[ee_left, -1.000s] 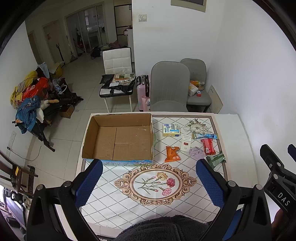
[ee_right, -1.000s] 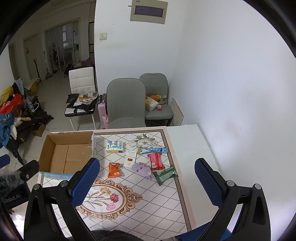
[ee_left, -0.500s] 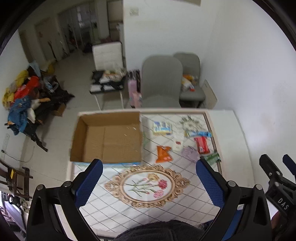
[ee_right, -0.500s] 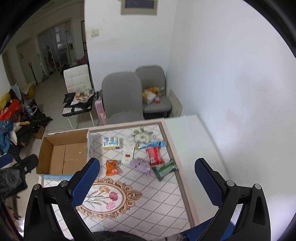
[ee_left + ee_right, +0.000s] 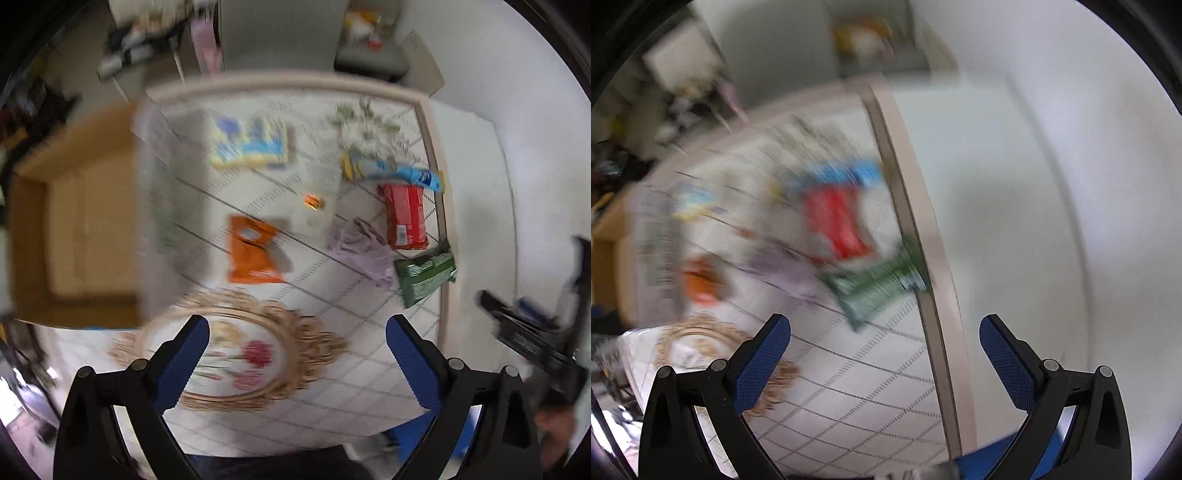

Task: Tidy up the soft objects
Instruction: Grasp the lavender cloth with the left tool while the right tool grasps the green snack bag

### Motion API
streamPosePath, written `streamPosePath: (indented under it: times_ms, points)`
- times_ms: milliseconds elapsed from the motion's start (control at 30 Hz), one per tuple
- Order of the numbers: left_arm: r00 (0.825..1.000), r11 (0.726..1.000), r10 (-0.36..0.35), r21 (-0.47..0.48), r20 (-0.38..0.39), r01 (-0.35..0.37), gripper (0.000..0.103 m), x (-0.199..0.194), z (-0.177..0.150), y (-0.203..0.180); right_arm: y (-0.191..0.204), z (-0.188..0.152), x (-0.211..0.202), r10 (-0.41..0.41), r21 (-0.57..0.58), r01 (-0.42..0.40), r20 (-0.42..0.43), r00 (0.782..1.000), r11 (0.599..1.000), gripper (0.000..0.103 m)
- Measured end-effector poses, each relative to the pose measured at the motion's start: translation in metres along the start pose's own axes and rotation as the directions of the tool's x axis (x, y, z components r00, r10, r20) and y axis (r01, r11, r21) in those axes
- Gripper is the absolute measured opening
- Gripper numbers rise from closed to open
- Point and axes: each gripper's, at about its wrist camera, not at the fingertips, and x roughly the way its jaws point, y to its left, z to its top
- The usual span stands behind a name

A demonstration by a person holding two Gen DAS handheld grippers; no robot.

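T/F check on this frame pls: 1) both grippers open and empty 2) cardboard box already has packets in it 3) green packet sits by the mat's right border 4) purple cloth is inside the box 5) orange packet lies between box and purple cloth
1) Both grippers are open and empty. True: the left gripper and right gripper have jaws spread with nothing between them.
2) False: the cardboard box shows only bare cardboard inside.
3) True: the green packet lies against the mat's right border.
4) False: the purple cloth lies on the mat, left of the red packet.
5) True: the orange packet lies between them.
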Motion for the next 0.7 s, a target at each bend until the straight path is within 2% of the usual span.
streamPosePath:
  times_ms: [100, 167, 233, 267, 300, 333, 400, 467, 533, 633, 667, 700]
  points:
    - [0.993, 0.996, -0.06, -0.064, -0.102, 0.054, 0.097, 0.047, 0.02, -0.015, -0.023, 0.02, 0.06, 0.138, 0.193, -0.118, -0.091, 0.986, 0.974, 0.102]
    - [0.983, 0.992, -0.089, -0.099, -0.164, 0.073, 0.097, 0.074, 0.03, -0.026, -0.033, 0.025, 0.087, 0.19, 0.301, -0.149, -0.111, 0.975, 0.942, 0.101]
    - [0.974, 0.991, -0.093, -0.117, -0.206, 0.07, 0.097, 0.09, 0.039, -0.034, -0.039, 0.029, 0.114, 0.236, 0.382, -0.167, -0.139, 0.962, 0.909, 0.094]
    - [0.97, 0.989, -0.105, -0.122, -0.218, 0.08, 0.097, 0.097, 0.044, -0.037, -0.04, 0.03, 0.124, 0.255, 0.395, -0.177, -0.155, 0.954, 0.901, 0.083]
    - [0.965, 0.988, -0.114, -0.127, -0.237, 0.085, 0.097, 0.105, 0.048, -0.041, -0.039, 0.03, 0.13, 0.261, 0.394, -0.178, -0.167, 0.951, 0.902, 0.062]
    - [0.959, 0.987, -0.121, -0.131, -0.255, 0.089, 0.097, 0.113, 0.052, -0.045, -0.038, 0.027, 0.133, 0.268, 0.382, -0.183, -0.181, 0.946, 0.906, 0.056]
    - [0.952, 0.986, -0.129, -0.134, -0.277, 0.094, 0.097, 0.125, 0.06, -0.049, -0.037, 0.022, 0.134, 0.23, 0.311, -0.16, -0.202, 0.952, 0.937, 0.048]
    - [0.949, 0.988, -0.123, -0.127, -0.291, 0.089, 0.097, 0.138, 0.066, -0.054, -0.033, 0.013, 0.131, 0.132, 0.18, -0.091, -0.229, 0.964, 0.979, 0.048]
    - [0.945, 0.988, -0.118, -0.135, -0.304, 0.08, 0.097, 0.149, 0.068, -0.057, -0.034, 0.002, 0.131, 0.098, 0.117, -0.071, -0.248, 0.964, 0.991, 0.048]
    - [0.938, 0.984, -0.128, -0.159, -0.322, 0.08, 0.097, 0.169, 0.071, -0.063, -0.041, -0.012, 0.138, 0.111, 0.11, -0.085, -0.247, 0.963, 0.99, 0.053]
    - [0.942, 0.987, -0.108, -0.15, -0.319, 0.062, 0.097, 0.176, 0.074, -0.066, -0.045, -0.015, 0.141, 0.129, 0.128, -0.1, -0.241, 0.962, 0.987, 0.055]
    - [0.95, 0.992, -0.067, -0.126, -0.304, 0.029, 0.093, 0.179, 0.075, -0.068, -0.048, -0.019, 0.144, 0.148, 0.153, -0.114, -0.237, 0.96, 0.982, 0.055]
